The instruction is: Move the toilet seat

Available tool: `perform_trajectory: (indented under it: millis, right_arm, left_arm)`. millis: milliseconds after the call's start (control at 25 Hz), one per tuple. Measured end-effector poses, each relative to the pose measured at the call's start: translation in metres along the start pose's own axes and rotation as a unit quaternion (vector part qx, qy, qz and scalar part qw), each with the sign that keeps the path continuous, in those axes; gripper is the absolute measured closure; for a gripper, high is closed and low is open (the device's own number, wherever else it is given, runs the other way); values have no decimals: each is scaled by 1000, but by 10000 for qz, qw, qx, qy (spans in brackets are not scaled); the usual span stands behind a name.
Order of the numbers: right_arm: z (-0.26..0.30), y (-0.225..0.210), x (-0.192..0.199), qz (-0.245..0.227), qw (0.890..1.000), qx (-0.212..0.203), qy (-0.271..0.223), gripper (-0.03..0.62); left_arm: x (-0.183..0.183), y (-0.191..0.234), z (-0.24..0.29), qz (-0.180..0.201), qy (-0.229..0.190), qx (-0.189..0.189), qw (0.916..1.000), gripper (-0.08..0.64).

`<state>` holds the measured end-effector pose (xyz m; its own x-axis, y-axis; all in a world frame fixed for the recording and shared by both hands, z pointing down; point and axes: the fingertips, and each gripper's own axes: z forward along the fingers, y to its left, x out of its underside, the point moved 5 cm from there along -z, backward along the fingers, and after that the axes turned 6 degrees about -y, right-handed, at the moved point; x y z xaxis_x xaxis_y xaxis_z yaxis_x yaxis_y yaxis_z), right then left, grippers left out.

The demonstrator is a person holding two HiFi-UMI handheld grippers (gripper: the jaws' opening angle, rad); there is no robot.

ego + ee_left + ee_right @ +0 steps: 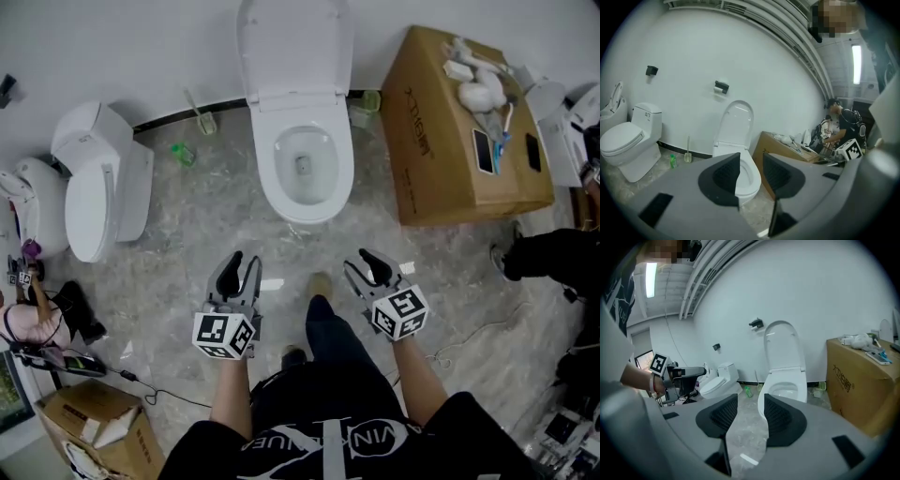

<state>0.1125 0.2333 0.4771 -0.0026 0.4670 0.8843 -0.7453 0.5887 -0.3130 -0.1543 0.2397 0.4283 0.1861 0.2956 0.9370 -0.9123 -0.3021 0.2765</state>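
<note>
A white toilet (305, 173) stands against the far wall, its lid (292, 47) upright and the bowl uncovered. The left gripper view shows this toilet (740, 168) straight ahead past the jaws. In the right gripper view the toilet (785, 380) sits just right of the jaws. My left gripper (239, 267) hovers over the floor in front of the bowl, open and empty. My right gripper (366, 264) is level with it to the right, also open with nothing between its pads. Neither touches the toilet. The jaws of the left gripper (751, 171) and the right gripper (751, 411) frame only floor and bowl.
A second toilet (98, 183), lid down, stands at the left. A large cardboard box (441, 178) with small items on top sits right of the bowl. A green bottle (183, 155) and a toilet brush (204, 117) are by the wall. Cables and another box (94, 417) lie near left.
</note>
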Motion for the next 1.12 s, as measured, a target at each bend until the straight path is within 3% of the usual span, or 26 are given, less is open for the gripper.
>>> perform_trajectory:
  millis: [200, 480, 800, 1120]
  right_arm:
    - [35, -26, 14, 137, 9991, -226, 341, 405]
    - [76, -63, 53, 232, 9959, -352, 795, 405]
    - [135, -98, 106, 349, 9920, -268, 1186, 405]
    - [183, -142, 155, 403, 9886, 76, 1449, 405]
  left_arm:
    - [21, 11, 38, -243, 365, -125, 9990, 401]
    - [63, 21, 79, -247, 691, -75, 9973, 387]
    - [136, 53, 127, -393, 1252, 105, 9913, 377]
    - [222, 87, 184, -446, 1783, 262, 9826, 373]
